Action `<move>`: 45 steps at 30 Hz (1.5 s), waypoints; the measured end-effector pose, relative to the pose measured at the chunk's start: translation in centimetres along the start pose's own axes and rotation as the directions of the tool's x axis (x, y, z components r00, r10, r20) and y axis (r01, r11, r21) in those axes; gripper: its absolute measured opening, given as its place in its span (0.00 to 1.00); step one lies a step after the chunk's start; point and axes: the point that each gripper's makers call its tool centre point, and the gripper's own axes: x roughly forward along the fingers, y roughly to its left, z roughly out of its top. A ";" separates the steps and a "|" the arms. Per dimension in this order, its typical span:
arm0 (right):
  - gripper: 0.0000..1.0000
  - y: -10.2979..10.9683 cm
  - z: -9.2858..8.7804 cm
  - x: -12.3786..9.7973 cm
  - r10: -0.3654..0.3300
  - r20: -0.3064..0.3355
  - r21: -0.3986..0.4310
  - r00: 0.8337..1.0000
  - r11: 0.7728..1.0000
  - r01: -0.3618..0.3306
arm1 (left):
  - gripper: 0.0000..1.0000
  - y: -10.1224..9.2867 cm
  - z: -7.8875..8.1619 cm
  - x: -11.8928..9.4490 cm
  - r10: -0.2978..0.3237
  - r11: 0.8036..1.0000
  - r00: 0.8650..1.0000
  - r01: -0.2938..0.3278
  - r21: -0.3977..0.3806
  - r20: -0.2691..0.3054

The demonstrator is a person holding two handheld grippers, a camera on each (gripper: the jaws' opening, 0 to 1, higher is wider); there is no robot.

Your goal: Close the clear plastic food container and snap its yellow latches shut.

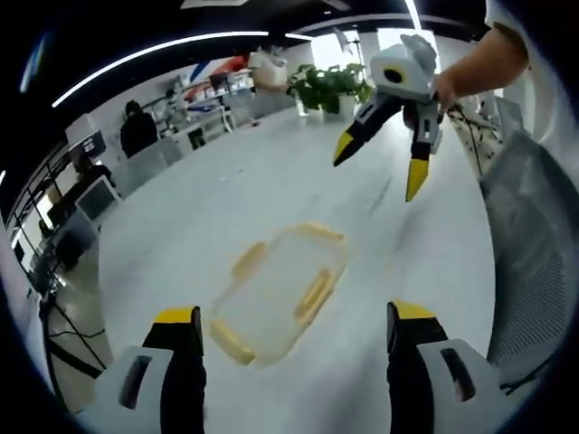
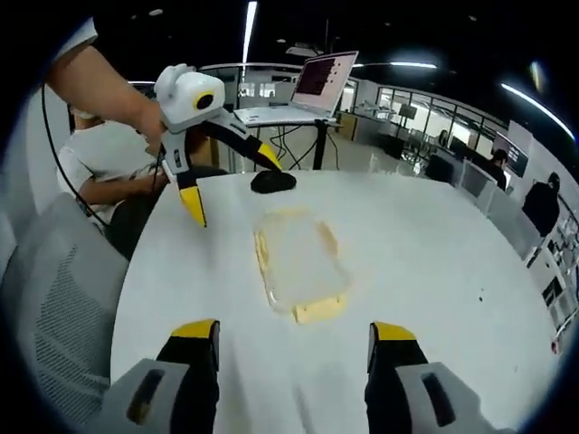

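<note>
In the left gripper view, the left gripper (image 1: 294,330) is held wide open and empty above the near edge of the white table (image 1: 226,194), its 2 jaws apart, presumably to approach the clear plastic food container (image 1: 276,294) lying just beyond them. In the right gripper view, the right gripper (image 2: 294,344) is likewise spread and empty, with the container lying on the table, well in from its edges. Its lid appears seated with the yellow latches (image 2: 317,310) still splayed outward, so snapping is judged not yet begun; a black object (image 2: 272,182) rests near the far edge.

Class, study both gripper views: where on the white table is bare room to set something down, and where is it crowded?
Bare table lies beside the clear container, out to the far rim. It is crowded around the dark object beyond it, where the left gripper hovers open; the right gripper is open too.
</note>
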 end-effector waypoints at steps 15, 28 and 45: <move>0.63 -1.2 0.1 1.8 0.036 -0.046 -0.071 0.998 0.997 -0.039 | 0.80 0.7 -1.2 1.0 -0.088 0.991 0.994 0.094 0.094 -0.065; 0.61 -0.8 -0.2 3.3 0.081 -0.097 -0.126 0.992 0.988 -0.093 | 0.77 1.2 -2.9 1.9 -0.148 0.969 0.976 0.175 0.174 -0.160; 0.60 -1.7 -0.8 4.8 0.098 -0.162 -0.169 0.982 0.978 -0.125 | 0.75 2.3 -4.6 3.0 -0.244 0.932 0.937 0.298 0.206 -0.252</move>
